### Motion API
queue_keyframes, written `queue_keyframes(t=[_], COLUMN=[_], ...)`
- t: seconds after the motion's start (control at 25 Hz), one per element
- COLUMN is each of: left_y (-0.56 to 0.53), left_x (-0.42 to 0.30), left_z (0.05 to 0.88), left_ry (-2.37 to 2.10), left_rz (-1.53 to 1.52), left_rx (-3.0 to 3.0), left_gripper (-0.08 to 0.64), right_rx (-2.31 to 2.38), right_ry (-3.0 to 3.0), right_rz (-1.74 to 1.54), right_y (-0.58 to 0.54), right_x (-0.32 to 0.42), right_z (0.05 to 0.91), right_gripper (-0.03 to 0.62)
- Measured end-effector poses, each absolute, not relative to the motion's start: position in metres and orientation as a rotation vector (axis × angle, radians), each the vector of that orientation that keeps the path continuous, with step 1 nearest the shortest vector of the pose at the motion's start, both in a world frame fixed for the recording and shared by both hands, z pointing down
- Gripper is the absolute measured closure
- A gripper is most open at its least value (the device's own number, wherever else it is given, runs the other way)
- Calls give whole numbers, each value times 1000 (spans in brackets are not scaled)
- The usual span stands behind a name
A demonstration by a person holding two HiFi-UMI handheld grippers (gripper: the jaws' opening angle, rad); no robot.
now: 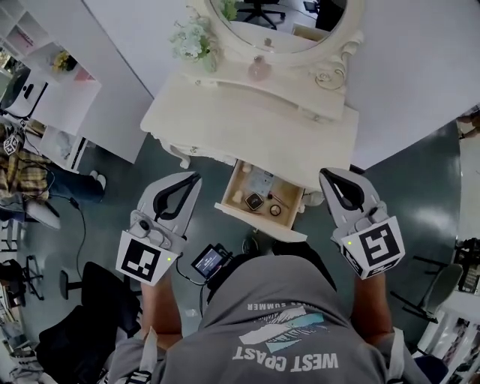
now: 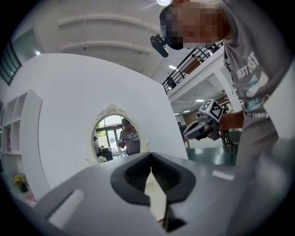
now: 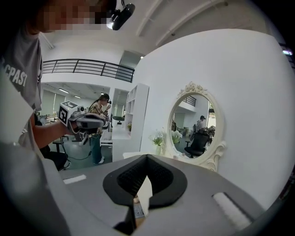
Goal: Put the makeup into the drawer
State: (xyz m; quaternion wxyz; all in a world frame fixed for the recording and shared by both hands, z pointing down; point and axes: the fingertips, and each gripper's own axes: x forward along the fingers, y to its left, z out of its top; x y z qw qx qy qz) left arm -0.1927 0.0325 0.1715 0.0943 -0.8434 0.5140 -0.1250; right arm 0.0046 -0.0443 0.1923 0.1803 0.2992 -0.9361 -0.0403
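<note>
Between the two pairs of fingers, slightly ahead of their tips: the drawer (image 1: 253, 222), pulled open from under the white counter (image 1: 247, 127). Inside it, the makeup (image 1: 255, 201): a dark square compact (image 1: 256, 202), a small round piece (image 1: 275, 211) just right of it, a pale item (image 1: 238, 196) toward the left-hand fingers.

On the left gripper (image 1: 195, 178), fingers (image 2: 129, 177) closed tip to tip, gripping nothing. On the right gripper (image 1: 324, 176), fingers (image 3: 124, 182) likewise shut and empty.

Beyond both fingertips, at the counter's back: oval mirror (image 1: 277, 22), white flowers (image 1: 191, 41), pink bottle (image 1: 259, 69).
</note>
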Motion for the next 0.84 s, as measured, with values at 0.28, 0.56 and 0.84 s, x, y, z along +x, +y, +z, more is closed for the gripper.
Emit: queue_keyframes(t=[0.28,0.56,0.84], left_y=[42,39,38], left_x=[-200,-204,-208], left_z=[170,181,194], left_ry=[1529,1558,1582], left_rz=[-383,-381,-360], left_rx=[-2485,-2512,-2540], left_gripper=[558,558,558], right_rx=[876,869,856], right_ry=[-2645,-2633,-2626], right_rz=[-134,-116,-103], right_y=[-37,-38,-38], right_x=[9,6,-1], right_z=[182,187,196], right_gripper=[592,592,592])
